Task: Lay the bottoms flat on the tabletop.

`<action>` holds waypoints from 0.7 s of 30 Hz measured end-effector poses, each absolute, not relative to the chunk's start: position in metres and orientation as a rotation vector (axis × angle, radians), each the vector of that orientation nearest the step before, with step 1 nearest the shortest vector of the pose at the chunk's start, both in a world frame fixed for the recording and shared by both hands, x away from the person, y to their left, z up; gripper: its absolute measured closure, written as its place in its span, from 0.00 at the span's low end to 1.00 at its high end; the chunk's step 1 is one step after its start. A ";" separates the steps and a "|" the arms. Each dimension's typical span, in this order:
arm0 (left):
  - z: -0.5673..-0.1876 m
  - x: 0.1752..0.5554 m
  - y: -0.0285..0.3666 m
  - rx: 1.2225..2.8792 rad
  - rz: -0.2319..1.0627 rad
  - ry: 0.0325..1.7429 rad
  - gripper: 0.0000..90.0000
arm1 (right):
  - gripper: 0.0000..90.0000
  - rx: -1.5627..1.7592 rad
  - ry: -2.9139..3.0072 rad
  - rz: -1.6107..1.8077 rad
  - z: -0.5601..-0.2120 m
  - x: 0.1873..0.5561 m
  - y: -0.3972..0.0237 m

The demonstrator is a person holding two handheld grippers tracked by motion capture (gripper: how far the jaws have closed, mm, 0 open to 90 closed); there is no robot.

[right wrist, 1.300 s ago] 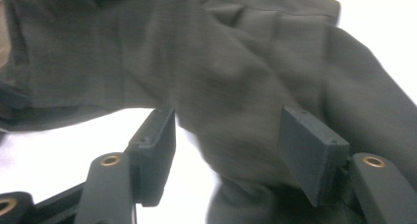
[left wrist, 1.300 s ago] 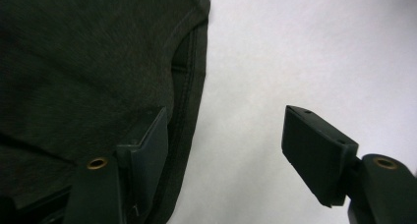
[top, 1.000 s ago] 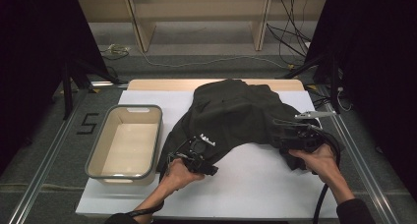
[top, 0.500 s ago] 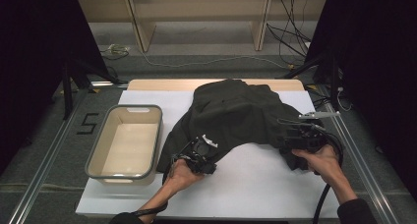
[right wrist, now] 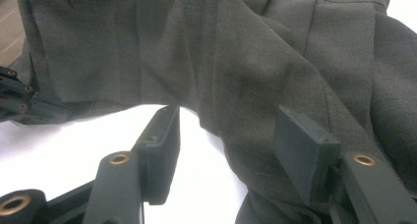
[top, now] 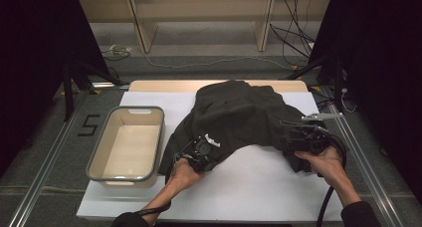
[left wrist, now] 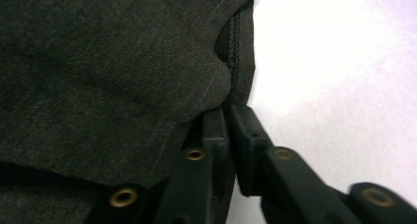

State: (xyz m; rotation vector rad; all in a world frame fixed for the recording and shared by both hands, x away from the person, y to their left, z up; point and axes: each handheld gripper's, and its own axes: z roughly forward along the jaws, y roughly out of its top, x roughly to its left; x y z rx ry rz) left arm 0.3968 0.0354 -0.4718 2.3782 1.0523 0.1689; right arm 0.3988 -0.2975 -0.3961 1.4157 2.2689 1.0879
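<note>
A dark grey garment (top: 239, 115) lies crumpled across the white sheet (top: 259, 187). My left gripper (top: 200, 155) sits at its near left edge. Its jaws have just closed, and in the left gripper view the gripper (left wrist: 227, 111) pinches the stitched hem of the garment (left wrist: 98, 76). My right gripper (top: 298, 140) is at the garment's right side. In the right gripper view that gripper (right wrist: 226, 130) has been closing a little. It still stands open, with a fold of the garment (right wrist: 221, 47) between the pads but not pressed. The left gripper (right wrist: 19, 103) shows at that view's left edge.
A beige rectangular tub (top: 142, 109) with a grey rim stands left of the garment, with nothing inside. A wooden board edge (top: 164, 85) runs behind the sheet. Metal rails flank the table, and a black "5" mark (top: 88, 125) lies at the left.
</note>
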 end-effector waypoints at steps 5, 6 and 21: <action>-0.472 0.398 0.039 2.374 0.151 1.022 0.99 | 0.50 1.413 2.268 1.079 -0.397 0.399 -0.297; -0.470 0.398 0.040 2.372 0.136 1.022 0.99 | 0.50 1.412 2.268 1.076 -0.397 0.399 -0.298; -0.412 0.370 0.084 2.229 0.036 0.910 1.00 | 0.50 1.413 2.255 1.097 -0.393 0.396 -0.301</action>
